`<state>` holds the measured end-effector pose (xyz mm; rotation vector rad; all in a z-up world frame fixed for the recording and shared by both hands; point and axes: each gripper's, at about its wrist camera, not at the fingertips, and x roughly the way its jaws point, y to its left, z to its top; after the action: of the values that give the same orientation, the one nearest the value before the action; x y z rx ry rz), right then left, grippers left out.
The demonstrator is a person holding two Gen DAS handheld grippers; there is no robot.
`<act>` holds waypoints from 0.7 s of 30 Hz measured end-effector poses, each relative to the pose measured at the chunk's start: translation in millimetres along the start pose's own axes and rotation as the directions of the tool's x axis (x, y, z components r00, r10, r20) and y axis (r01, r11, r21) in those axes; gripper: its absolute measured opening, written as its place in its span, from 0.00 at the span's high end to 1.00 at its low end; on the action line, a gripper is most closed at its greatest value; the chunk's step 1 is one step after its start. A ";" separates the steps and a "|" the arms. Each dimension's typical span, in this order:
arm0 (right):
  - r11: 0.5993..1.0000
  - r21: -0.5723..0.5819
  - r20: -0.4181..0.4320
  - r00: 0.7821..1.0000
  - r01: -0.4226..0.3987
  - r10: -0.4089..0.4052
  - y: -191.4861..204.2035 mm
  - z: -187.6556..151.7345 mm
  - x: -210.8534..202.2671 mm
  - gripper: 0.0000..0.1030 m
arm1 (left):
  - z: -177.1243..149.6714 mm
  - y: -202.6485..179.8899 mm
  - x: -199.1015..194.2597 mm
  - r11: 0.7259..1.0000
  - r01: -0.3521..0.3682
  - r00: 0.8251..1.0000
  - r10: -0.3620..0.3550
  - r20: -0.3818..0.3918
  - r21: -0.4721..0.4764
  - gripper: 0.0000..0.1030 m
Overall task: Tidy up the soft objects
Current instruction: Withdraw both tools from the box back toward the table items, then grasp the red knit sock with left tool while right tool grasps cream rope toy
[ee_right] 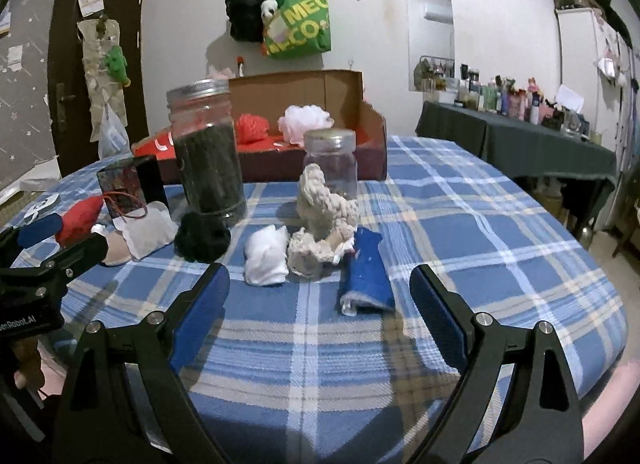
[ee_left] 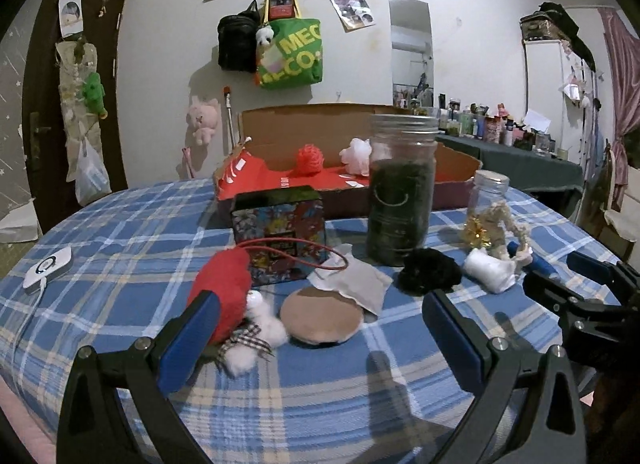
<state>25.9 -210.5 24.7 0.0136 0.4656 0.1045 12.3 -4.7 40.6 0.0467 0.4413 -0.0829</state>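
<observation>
Soft objects lie on the blue plaid table. A red plush toy with white pompoms (ee_left: 224, 296) sits by my left gripper's left finger. A round tan puff (ee_left: 320, 316), a grey-white pouch (ee_left: 352, 280) and a black scrunchie (ee_left: 430, 270) lie ahead. My left gripper (ee_left: 320, 340) is open and empty above the table. My right gripper (ee_right: 320, 304) is open and empty, just short of a white cloth roll (ee_right: 266, 256), a beige knitted piece (ee_right: 320, 215) and a blue cloth roll (ee_right: 366, 276). A red ball (ee_left: 309, 157) and a white pouf (ee_left: 356, 155) lie in the cardboard box (ee_left: 304, 127).
A tall jar of dark contents (ee_left: 400, 191), a small glass jar (ee_right: 330, 163) and a patterned tin box (ee_left: 280, 223) stand mid-table. A white device with a cable (ee_left: 48, 268) lies at the left. A dark-clothed side table with bottles (ee_right: 520, 123) stands at the right.
</observation>
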 end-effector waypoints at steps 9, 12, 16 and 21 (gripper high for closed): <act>1.000 -0.007 -0.013 1.000 -0.003 0.003 -3.2 7.9 9.7 0.10 | 16.1 16.8 -3.9 1.000 -0.004 1.000 0.003 -0.031 -0.019 0.00; 1.000 -0.002 -0.015 1.000 -0.009 0.009 -2.9 8.9 9.9 0.10 | 27.0 25.6 -9.4 1.000 -0.006 0.999 0.005 -0.037 -0.012 0.00; 1.000 0.002 -0.029 0.999 -0.022 0.022 -5.0 17.2 15.4 0.10 | 35.7 39.7 -2.1 1.000 -0.013 0.996 0.012 -0.085 -0.005 0.00; 0.999 0.008 -0.059 0.997 -0.047 0.048 -10.6 33.8 24.5 0.10 | 38.9 57.1 18.1 1.000 -0.019 0.986 0.018 -0.165 0.000 0.01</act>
<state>63.9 -218.2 43.6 0.0284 0.5254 0.1504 50.4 48.4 69.5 0.0566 0.6064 -0.0607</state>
